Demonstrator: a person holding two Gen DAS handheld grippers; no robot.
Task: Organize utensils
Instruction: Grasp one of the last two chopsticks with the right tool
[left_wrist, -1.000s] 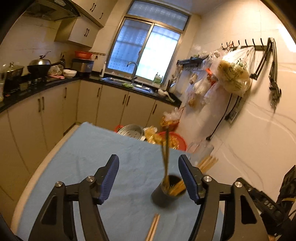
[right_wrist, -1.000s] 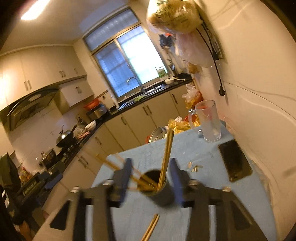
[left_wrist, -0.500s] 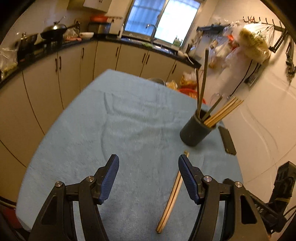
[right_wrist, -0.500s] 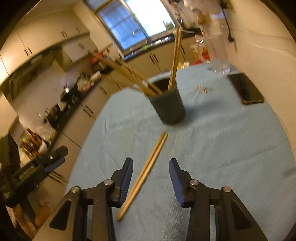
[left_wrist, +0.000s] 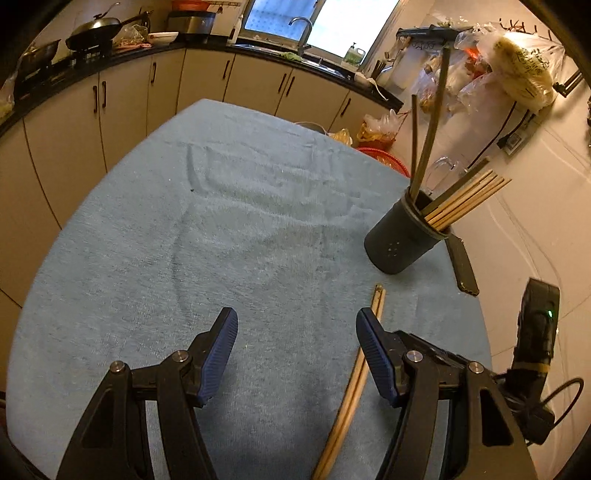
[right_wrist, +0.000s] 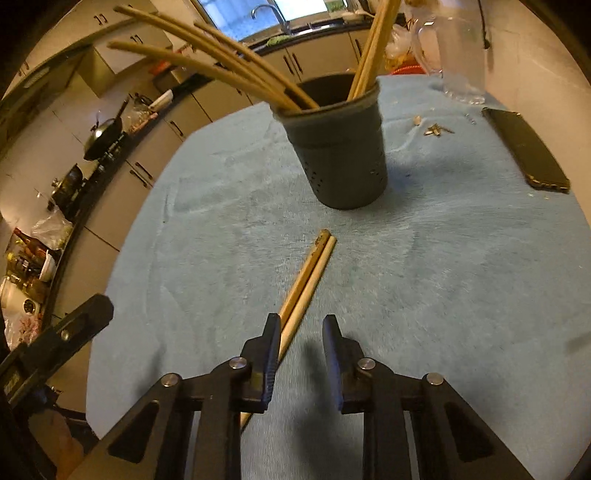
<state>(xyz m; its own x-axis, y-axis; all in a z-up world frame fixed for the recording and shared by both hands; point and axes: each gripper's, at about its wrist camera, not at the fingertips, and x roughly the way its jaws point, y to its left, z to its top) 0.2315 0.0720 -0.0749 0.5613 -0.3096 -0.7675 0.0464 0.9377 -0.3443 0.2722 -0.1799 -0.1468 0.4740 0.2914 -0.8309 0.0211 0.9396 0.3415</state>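
A dark grey utensil holder (left_wrist: 404, 240) (right_wrist: 341, 147) stands upright on the blue tablecloth (left_wrist: 229, 236) and holds several wooden chopsticks (left_wrist: 465, 199) (right_wrist: 221, 62). A pair of chopsticks (left_wrist: 354, 384) (right_wrist: 306, 280) lies flat on the cloth in front of it. My left gripper (left_wrist: 295, 339) is open and empty above the cloth, the loose pair just under its right finger. My right gripper (right_wrist: 299, 339) is open and empty, low over the cloth, the pair passing beside and under its left finger.
A black phone (left_wrist: 461, 264) (right_wrist: 524, 151) lies right of the holder. A glass mug (right_wrist: 458, 48) stands behind it near the wall. Small scraps (right_wrist: 436, 129) lie on the cloth. Kitchen cabinets (left_wrist: 125, 99) run behind and left of the table.
Both grippers have drawn back from the holder and dropped lower toward the cloth. The loose pair of chopsticks now lies right at both grippers' fingers.
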